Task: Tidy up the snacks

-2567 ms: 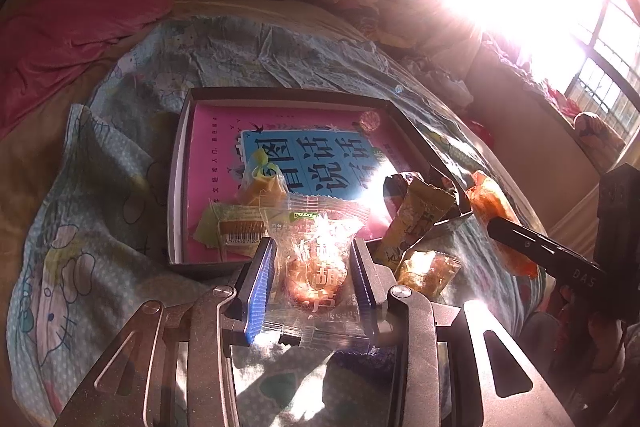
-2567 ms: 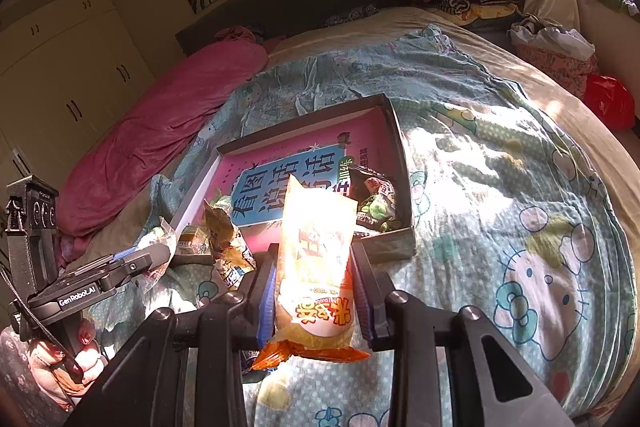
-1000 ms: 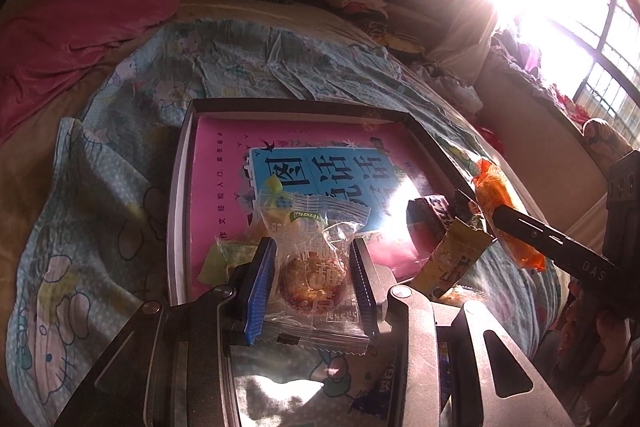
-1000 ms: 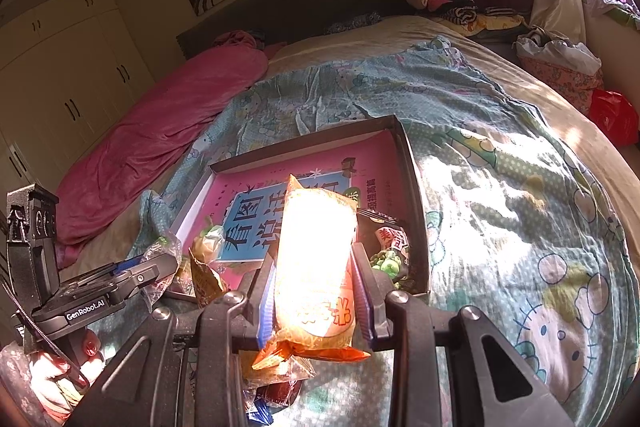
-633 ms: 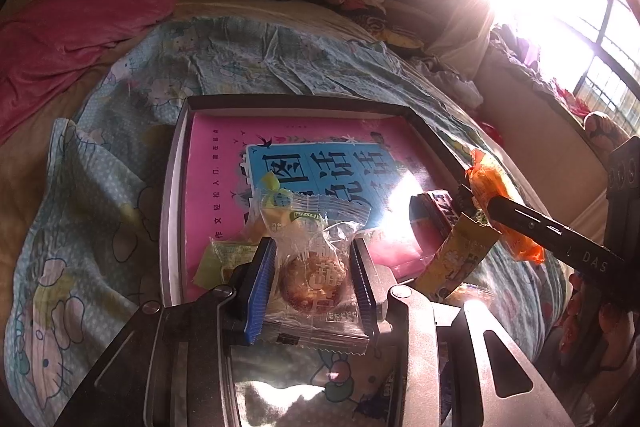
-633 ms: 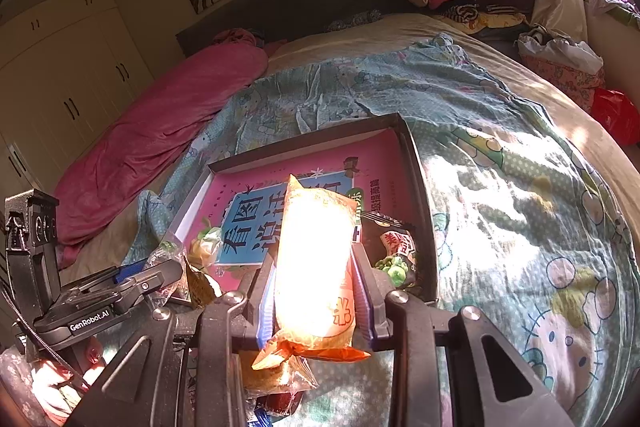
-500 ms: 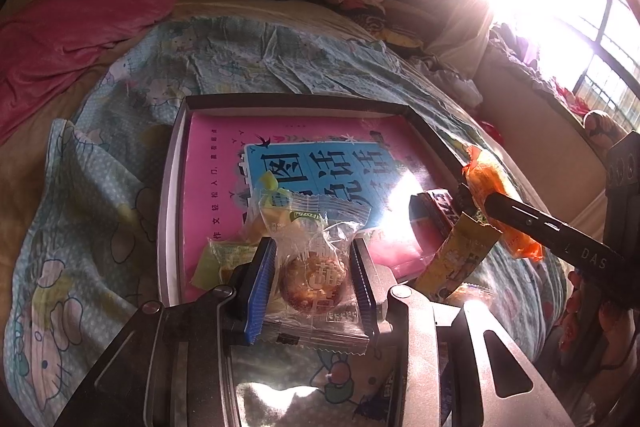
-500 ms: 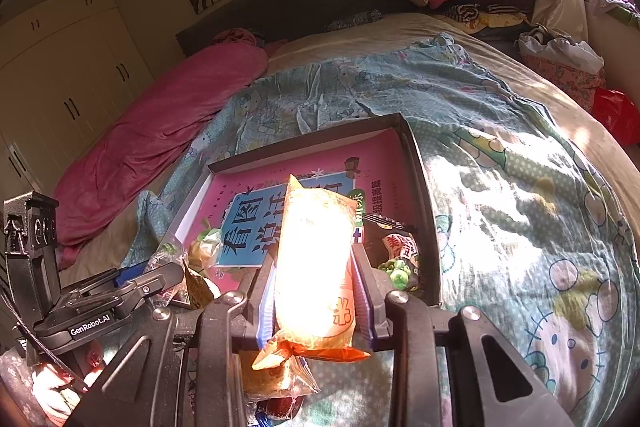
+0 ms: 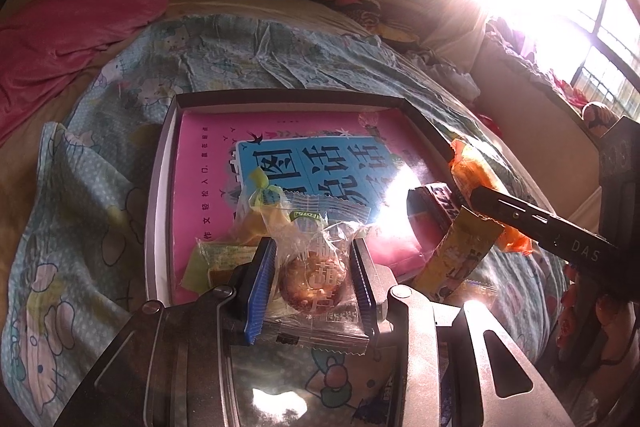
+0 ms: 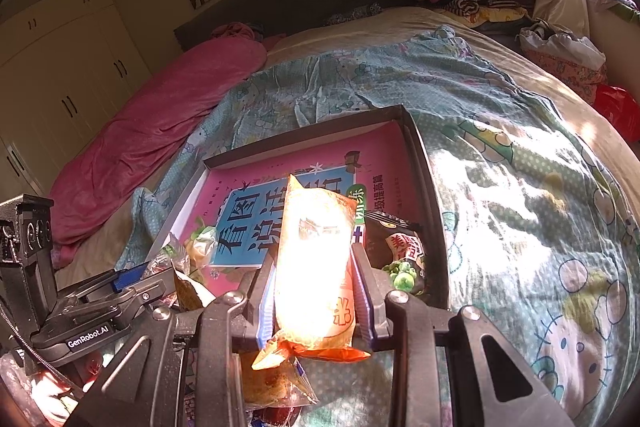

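A shallow dark box (image 9: 160,183) with a pink and blue book inside lies on the bed; it also shows in the right wrist view (image 10: 420,147). My left gripper (image 9: 314,247) is shut on a clear-wrapped round pastry (image 9: 316,279), held over the box's near edge. My right gripper (image 10: 316,259) is shut on an orange snack bag (image 10: 316,259), held over the box's near right corner; that bag also shows in the left wrist view (image 9: 472,167). A yellow-green candy bag (image 9: 260,211), a green packet (image 9: 216,259) and a dark packet (image 10: 396,243) lie in the box.
A yellow stick packet (image 9: 460,251) leans at the box's near right edge. More wrapped snacks (image 10: 272,387) lie on the Hello Kitty sheet (image 10: 520,207) below my right gripper. A pink duvet (image 9: 72,19) lies at the far left. Sun glare fills the upper right.
Both grippers have moved forward over the near edge of the box, each still holding its snack. The orange bag has come closer to the box's right corner.
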{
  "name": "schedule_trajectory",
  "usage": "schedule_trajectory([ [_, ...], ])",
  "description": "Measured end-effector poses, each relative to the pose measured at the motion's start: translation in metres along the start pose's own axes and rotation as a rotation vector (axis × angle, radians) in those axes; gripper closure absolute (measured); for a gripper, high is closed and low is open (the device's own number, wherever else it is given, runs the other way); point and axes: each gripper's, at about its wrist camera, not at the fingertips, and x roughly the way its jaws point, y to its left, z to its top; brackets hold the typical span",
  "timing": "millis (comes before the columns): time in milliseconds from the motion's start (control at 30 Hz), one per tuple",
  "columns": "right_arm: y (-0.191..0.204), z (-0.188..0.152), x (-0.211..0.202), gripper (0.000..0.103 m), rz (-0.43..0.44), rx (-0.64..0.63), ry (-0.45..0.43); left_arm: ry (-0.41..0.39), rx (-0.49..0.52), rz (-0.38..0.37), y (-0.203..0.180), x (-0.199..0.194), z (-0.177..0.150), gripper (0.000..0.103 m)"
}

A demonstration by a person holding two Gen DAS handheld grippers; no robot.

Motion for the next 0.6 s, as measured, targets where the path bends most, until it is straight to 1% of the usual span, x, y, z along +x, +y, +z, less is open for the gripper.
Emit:
schedule_trajectory([
  [300, 0.0, -0.002, 0.007, 0.069, -0.002, -0.01, 0.015, 0.003, 0.012, -0.01, -0.003, 0.004, 0.001, 0.064],
  [600, 0.006, 0.0, 0.016, 0.07, 0.011, -0.027, 0.032, 0.007, 0.048, -0.009, -0.011, 0.008, 0.002, 0.064],
])
